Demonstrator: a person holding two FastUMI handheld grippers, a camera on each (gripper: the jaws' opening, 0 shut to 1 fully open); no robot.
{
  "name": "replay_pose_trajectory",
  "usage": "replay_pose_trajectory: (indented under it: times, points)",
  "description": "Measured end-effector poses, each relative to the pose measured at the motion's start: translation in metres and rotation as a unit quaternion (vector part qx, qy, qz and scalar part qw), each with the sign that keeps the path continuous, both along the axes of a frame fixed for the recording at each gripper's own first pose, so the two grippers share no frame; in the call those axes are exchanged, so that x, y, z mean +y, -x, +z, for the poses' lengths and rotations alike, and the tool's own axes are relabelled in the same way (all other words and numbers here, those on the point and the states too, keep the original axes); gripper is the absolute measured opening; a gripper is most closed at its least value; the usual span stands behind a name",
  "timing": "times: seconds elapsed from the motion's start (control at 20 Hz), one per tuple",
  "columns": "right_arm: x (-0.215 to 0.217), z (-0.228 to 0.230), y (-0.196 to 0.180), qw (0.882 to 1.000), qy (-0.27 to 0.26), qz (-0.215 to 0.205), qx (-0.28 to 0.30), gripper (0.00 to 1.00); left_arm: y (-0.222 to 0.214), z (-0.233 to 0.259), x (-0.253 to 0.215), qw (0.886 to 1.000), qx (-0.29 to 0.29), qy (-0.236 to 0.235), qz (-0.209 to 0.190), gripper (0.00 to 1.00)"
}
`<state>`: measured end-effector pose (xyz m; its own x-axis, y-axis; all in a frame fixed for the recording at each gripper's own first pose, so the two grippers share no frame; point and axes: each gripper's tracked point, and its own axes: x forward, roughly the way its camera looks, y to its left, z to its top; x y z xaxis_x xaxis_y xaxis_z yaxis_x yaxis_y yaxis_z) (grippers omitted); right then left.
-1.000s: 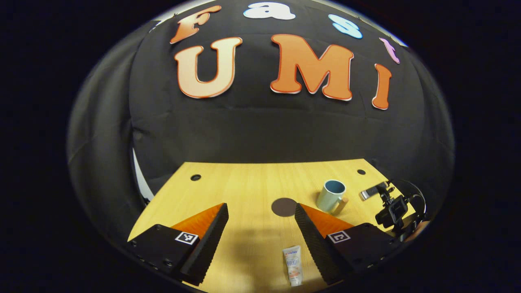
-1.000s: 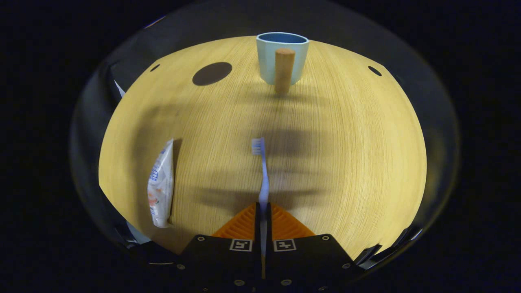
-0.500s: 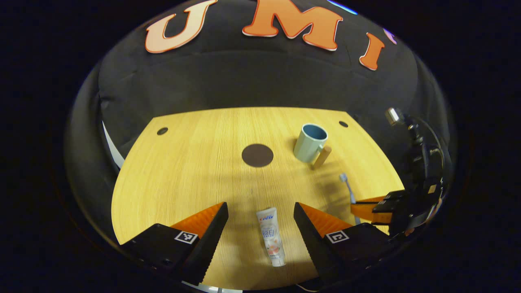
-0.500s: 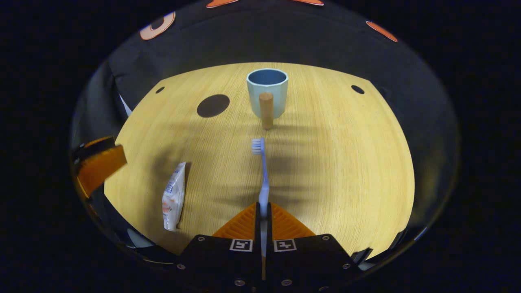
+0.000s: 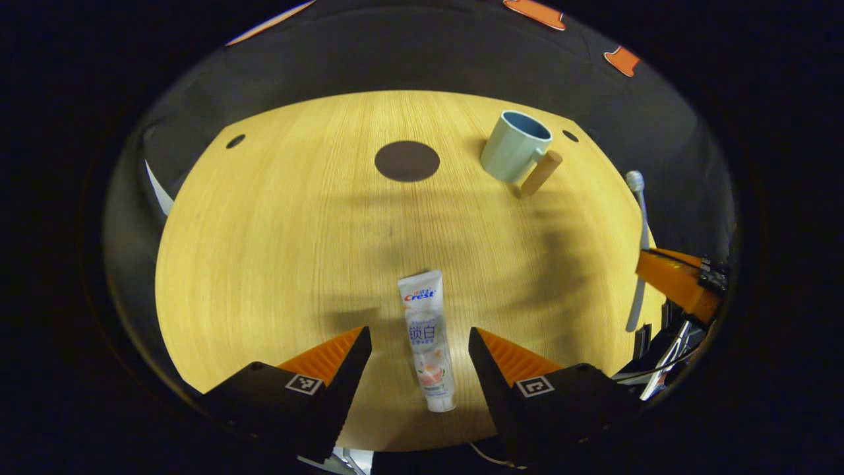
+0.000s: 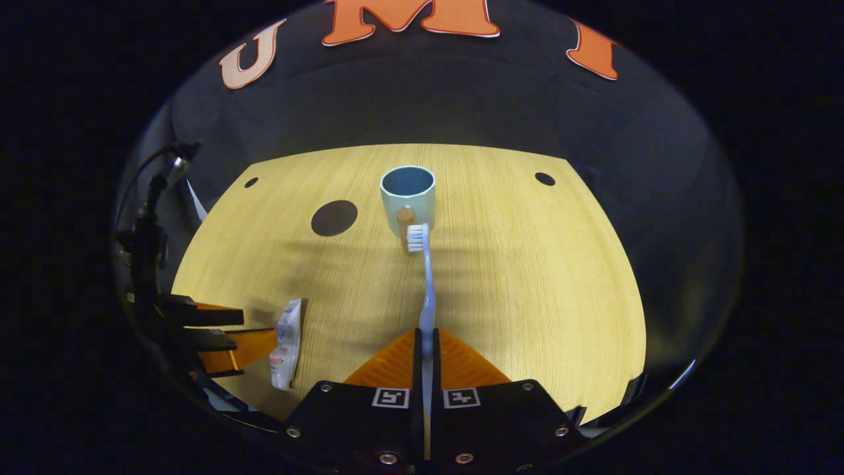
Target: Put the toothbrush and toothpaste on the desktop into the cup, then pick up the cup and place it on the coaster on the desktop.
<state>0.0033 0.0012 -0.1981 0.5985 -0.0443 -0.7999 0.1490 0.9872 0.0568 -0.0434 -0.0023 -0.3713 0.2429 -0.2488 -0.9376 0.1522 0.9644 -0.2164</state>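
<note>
My right gripper [image 6: 426,338] is shut on the handle of a pale blue toothbrush [image 6: 425,284], held above the desk with its bristles pointing toward the cup [image 6: 407,196]. The cup is light blue with a wooden handle and stands upright near the desk's far side. A white toothpaste tube [image 5: 426,336] lies flat on the desk between the fingers of my open left gripper [image 5: 419,338], cap end nearest me. The dark round coaster [image 5: 407,161] lies left of the cup [image 5: 514,146]. In the left gripper view the right gripper [image 5: 672,280] with the toothbrush [image 5: 638,251] shows at the right edge.
The wooden desk [image 5: 277,231] has small dark holes near its far corners [image 5: 235,141] [image 6: 544,179]. In the right gripper view the left gripper [image 6: 217,336] stands low at the left beside the toothpaste [image 6: 285,343]. Black cloth walls close the booth behind the desk.
My left gripper has come down and forward so that the toothpaste now lies between its fingers. My right gripper has lifted the toothbrush off the desk and tilted up, bristles now in front of the cup.
</note>
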Motion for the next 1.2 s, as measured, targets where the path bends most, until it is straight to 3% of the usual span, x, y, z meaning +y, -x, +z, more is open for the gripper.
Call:
replay_pose_trajectory:
  times: [0.25, 0.35, 0.45, 0.5, 0.75, 0.85, 0.95, 1.2]
  points:
    - [-0.001, 0.025, -0.012, 0.998, 0.006, -0.021, -0.056, 0.05, 0.005, -0.025, 0.004, 0.998, 0.055, 0.0, -0.008, 0.9]
    - [0.001, 0.035, -0.014, 0.997, 0.009, -0.031, -0.068, 0.04, 0.0, -0.032, 0.003, 0.997, 0.071, 0.003, -0.018, 0.79]
    - [0.001, 0.034, -0.016, 0.997, 0.015, -0.04, -0.072, 0.04, 0.008, -0.041, -0.007, 0.997, 0.078, 0.006, -0.026, 0.78]
    - [0.002, 0.033, -0.016, 0.996, 0.017, -0.045, -0.071, 0.05, 0.004, -0.045, -0.005, 0.996, 0.086, 0.006, -0.031, 0.67]
    - [0.008, 0.029, -0.015, 0.996, 0.014, -0.062, -0.065, 0.05, -0.002, -0.041, -0.017, 0.995, 0.08, 0.024, -0.055, 0.43]
    - [0.011, 0.028, -0.016, 0.996, 0.014, -0.055, -0.065, 0.04, 0.008, -0.045, -0.021, 0.996, 0.082, 0.022, -0.038, 0.13]
    - [0.012, 0.027, -0.021, 0.997, 0.013, -0.043, -0.068, 0.05, 0.011, -0.043, -0.024, 0.995, 0.077, 0.04, -0.04, 0.11]
    - [0.009, 0.037, -0.045, 0.995, 0.006, -0.012, -0.102, 0.04, 0.0, -0.027, -0.008, 0.998, 0.052, 0.025, -0.022, 0.09]
